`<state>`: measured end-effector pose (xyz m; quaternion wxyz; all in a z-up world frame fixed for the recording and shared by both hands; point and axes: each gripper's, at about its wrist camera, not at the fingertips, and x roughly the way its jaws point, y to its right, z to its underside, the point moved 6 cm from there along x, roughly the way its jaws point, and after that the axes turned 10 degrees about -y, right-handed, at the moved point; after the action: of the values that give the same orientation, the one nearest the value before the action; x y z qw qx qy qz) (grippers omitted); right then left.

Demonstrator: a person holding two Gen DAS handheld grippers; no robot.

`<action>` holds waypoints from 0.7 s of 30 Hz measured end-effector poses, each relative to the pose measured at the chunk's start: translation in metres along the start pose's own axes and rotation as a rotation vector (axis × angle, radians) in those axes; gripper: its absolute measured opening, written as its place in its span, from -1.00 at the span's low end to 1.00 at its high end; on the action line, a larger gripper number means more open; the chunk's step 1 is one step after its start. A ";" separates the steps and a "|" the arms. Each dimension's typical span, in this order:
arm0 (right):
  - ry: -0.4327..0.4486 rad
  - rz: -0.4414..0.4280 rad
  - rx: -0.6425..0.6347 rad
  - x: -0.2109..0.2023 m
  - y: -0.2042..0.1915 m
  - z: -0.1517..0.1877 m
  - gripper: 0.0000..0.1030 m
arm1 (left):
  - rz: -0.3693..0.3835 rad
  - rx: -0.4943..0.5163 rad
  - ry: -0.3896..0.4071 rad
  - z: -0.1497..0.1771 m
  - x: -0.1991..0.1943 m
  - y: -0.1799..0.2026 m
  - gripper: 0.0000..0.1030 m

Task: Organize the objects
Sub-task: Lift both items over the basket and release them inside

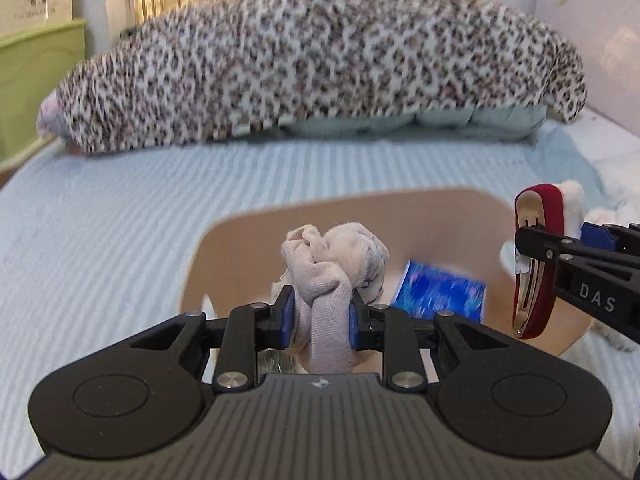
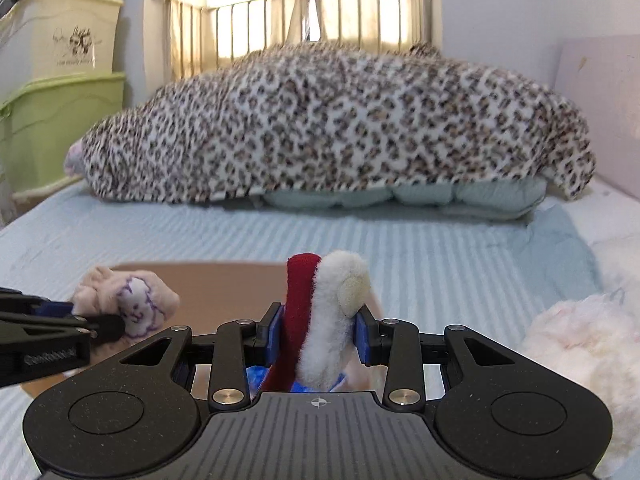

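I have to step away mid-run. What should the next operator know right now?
Left gripper: shut on a rolled beige sock, held above the cardboard box.
Right gripper: shut on a red hair clip with white fluff, also over the box, at its right side.
In the box: a blue packet. The box sits on the light blue bedspread.
A fluffy white item lies on the bed to the right, outside the box.
Left to do: probably release the sock and clip into the box, then perhaps the fluffy item.
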<state>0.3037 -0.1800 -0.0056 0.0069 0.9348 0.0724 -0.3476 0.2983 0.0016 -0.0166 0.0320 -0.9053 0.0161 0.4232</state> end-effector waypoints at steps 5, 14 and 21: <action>-0.091 0.024 -0.067 0.023 -0.010 0.017 -0.31 | -0.033 -0.001 -0.060 0.011 0.022 -0.008 -0.46; -0.114 0.057 -0.134 0.014 -0.018 0.033 0.35 | -0.026 -0.001 -0.059 0.016 0.001 -0.009 0.45; -0.039 0.010 -0.087 -0.040 -0.002 0.034 0.92 | -0.028 -0.018 0.012 0.016 -0.047 -0.004 0.78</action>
<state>0.2510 -0.1853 -0.0053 0.0505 0.9270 0.0826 -0.3624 0.2560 0.0065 0.0097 0.0296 -0.9084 -0.0004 0.4171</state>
